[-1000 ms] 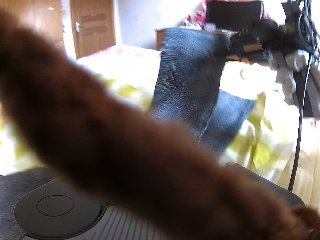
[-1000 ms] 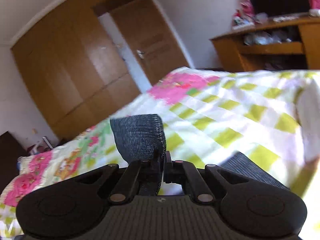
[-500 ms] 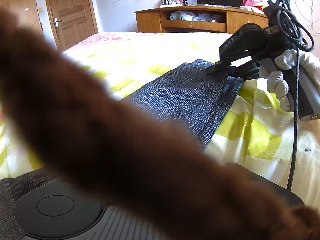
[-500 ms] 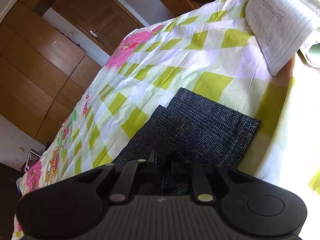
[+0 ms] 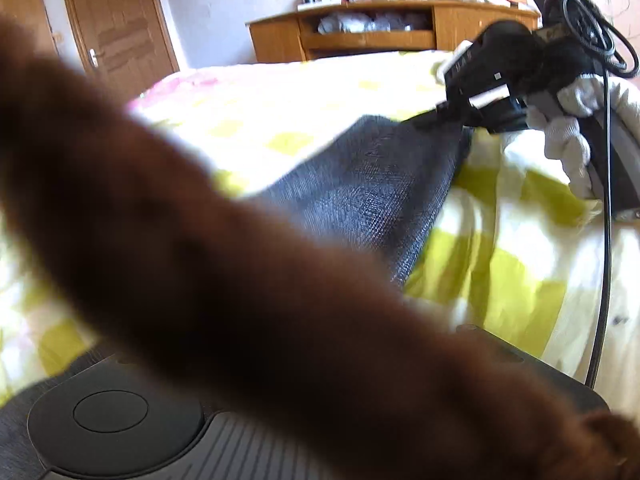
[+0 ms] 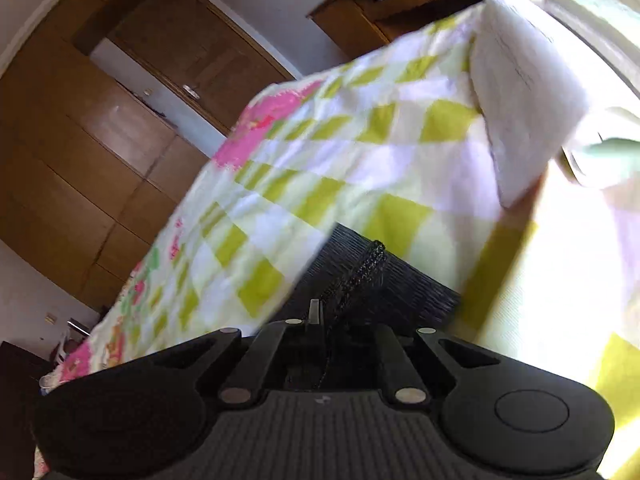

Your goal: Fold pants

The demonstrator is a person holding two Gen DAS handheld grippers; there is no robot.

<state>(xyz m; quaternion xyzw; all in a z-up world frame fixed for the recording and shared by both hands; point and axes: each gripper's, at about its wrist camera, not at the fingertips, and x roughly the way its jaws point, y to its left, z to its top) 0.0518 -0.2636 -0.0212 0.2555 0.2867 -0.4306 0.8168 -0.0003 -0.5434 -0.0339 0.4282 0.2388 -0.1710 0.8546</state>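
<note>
Harsh daylight washed out the bedspread (image 6: 568,240) toward 3 o'clock. A blurred brown sleeve (image 5: 240,280) smeared across the left lens; motion blur softened edges, fisheye bent the doors (image 6: 120,128).

The pants (image 5: 380,184) lie on the bed (image 5: 500,264) in front of me. My right gripper (image 5: 444,114) is at their far right corner. Behind the bed stands a desk (image 5: 360,36), a door (image 5: 116,28) to its left.
</note>
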